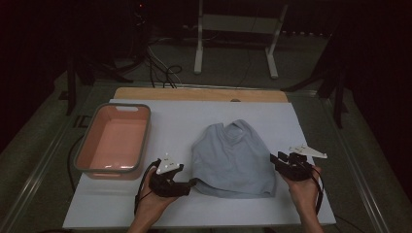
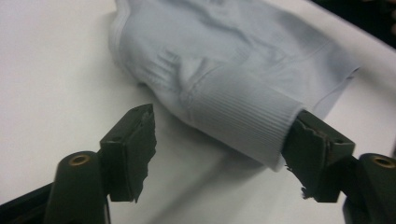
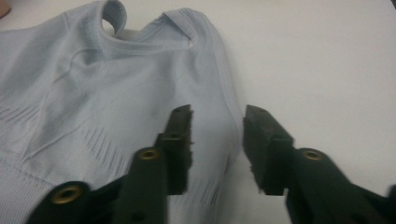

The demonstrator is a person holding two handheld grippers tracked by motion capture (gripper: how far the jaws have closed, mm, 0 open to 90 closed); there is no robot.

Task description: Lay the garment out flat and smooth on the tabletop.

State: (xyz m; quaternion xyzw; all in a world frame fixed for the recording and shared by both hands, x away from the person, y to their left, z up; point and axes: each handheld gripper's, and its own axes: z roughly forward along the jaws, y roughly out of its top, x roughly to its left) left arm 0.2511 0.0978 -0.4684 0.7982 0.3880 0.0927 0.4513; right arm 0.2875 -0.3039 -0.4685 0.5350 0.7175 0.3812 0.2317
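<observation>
Left hand-held gripper (image 1: 190,184): jaws released, set apart at the near-left corner of the grey garment (image 1: 233,160), its ribbed hem lying between them; right hand-held gripper (image 1: 276,160): jaws released, parted over the garment's right edge; the garment lies folded on the white bench (image 1: 180,121); pink tub (image 1: 114,141) stands left of the garment.

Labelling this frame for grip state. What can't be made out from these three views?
- Garment underside: against the white table.
- High view: right gripper jaw gap, too small and dark.
- Left gripper view: whether the right-hand pad touches the ribbed hem.
- Right gripper view: cloth behind its jaws.
- Pink bin near inside wall: behind its rim.
</observation>
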